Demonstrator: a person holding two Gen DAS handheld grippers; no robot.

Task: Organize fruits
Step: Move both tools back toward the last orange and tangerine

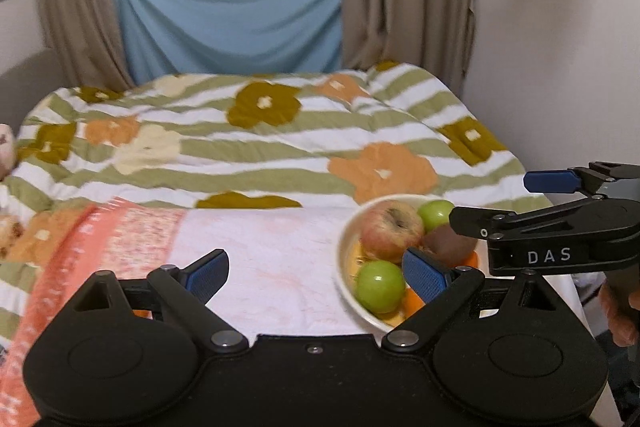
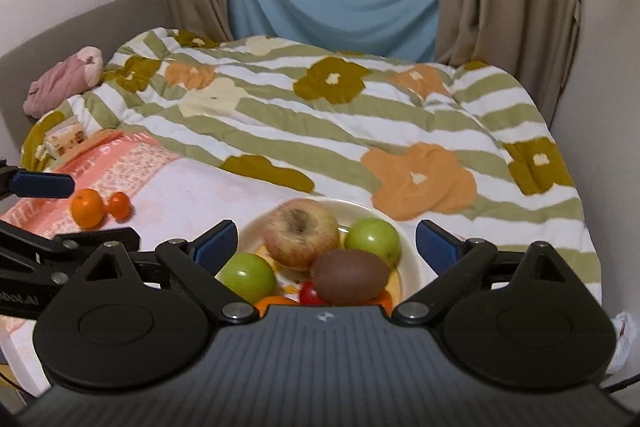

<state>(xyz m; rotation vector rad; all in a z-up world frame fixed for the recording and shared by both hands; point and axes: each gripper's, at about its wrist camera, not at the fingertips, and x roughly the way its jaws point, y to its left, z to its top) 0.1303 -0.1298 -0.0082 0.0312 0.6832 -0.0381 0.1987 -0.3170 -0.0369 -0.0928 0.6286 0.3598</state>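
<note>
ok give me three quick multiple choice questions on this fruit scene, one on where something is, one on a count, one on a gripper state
1. Where are the two oranges lying?
A. in the bowl
B. on the pink towel, left of the bowl
C. on the flowered quilt

2. How many green apples are in the bowl?
A. one
B. two
C. four

3. What is the right hand-held gripper doing?
A. open, holding nothing
B. shut on the kiwi
C. shut on the red apple

Answers:
1 B, both sit on the pink towel apart from the bowl.
2 B, one green apple sits at front left, another at back right.
3 A, its jaws stand wide apart above the bowl with nothing between them.
</note>
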